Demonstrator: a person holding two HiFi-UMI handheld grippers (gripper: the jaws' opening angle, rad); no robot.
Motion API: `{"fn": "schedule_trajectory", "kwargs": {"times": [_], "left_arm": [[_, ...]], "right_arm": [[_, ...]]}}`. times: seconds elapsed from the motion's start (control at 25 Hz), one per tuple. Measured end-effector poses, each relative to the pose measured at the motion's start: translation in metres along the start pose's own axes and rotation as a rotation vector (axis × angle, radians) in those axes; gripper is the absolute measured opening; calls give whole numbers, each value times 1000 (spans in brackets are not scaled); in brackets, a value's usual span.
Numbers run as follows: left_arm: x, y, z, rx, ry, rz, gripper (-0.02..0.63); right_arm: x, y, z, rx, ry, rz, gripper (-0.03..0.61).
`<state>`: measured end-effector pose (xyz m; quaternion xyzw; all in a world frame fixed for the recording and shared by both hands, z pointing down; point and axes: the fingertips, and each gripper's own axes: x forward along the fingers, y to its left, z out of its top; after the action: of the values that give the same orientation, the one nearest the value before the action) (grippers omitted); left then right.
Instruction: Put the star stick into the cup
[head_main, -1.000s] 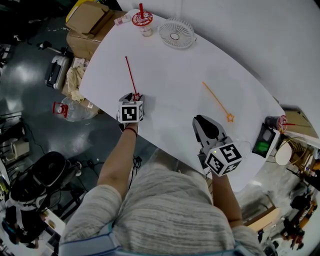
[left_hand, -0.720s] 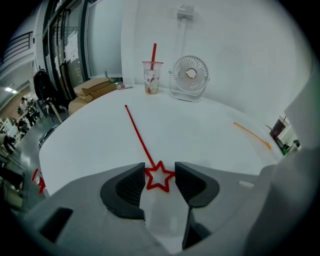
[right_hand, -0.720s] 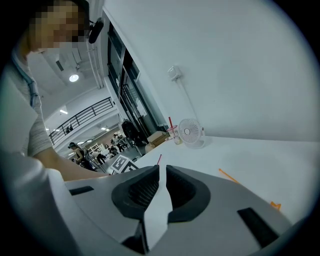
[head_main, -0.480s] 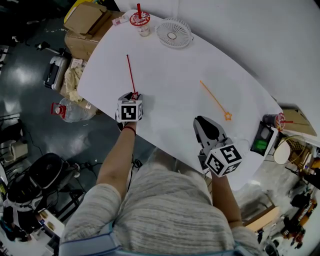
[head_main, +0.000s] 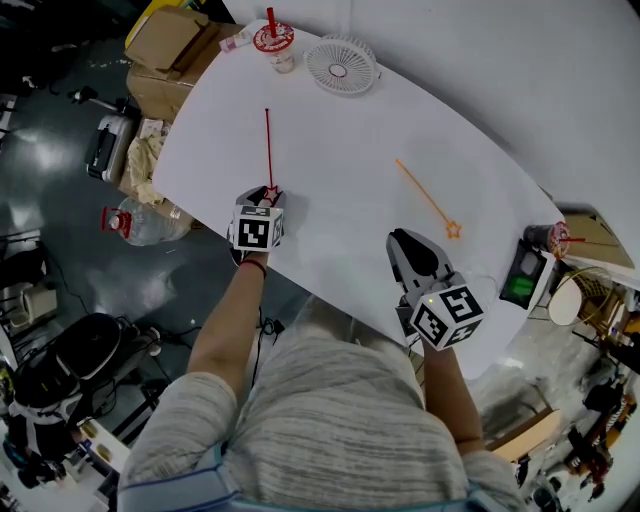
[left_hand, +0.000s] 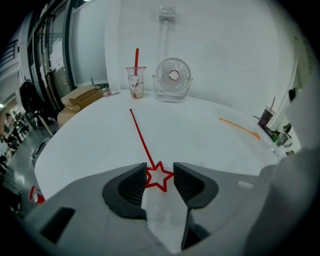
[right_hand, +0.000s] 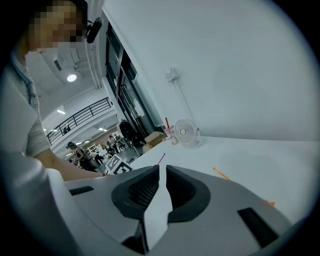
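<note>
Fingers (left_hand: 129, 186) of the left gripper (left_hand: 160, 169) have just been closing and now pinch the star of the stick (left_hand: 141, 137). The stick lies flat on the table (head_main: 340, 180) near its left edge (bare top ahead). The cup (head_main: 275, 45) stands at the far edge. The right gripper (head_main: 402, 240) is nearly closed and empty, by the near edge.

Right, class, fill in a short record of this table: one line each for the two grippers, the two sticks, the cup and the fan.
left gripper: jaws have just been closing, pads on the star of the red star stick
right gripper: jaws together, empty
red star stick: lying on the table, shaft toward the cup
orange star stick: flat, untouched
cup: upright, far edge, red straw inside
fan: beside the cup
</note>
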<state>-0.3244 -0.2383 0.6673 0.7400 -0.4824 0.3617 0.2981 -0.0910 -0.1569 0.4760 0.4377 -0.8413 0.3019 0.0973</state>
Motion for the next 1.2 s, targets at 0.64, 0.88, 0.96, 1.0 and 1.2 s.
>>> {"fn": "schedule_trajectory", "kwargs": {"times": [0.64,0.88,0.96,1.0,1.2], "left_arm": [[-4,-43,3,78,-10,-70,14],[-5,-34,4,80,-11,-51,14],[-6,-31,5,78,-14,-44,14],[-6,-29,6,79,-15,-41,14],[-8,-18,12,80,-24,-26,14]], "right_arm": [[-10,-14,-5,3,-1,-9,11],[-11,-15,-5,4,-1,-14,12],[-10,-15,-5,4,0,-11,12],[-10,-15,-5,4,1,-10,11],[-6,-12,-4,2,2,-3,11]]}}
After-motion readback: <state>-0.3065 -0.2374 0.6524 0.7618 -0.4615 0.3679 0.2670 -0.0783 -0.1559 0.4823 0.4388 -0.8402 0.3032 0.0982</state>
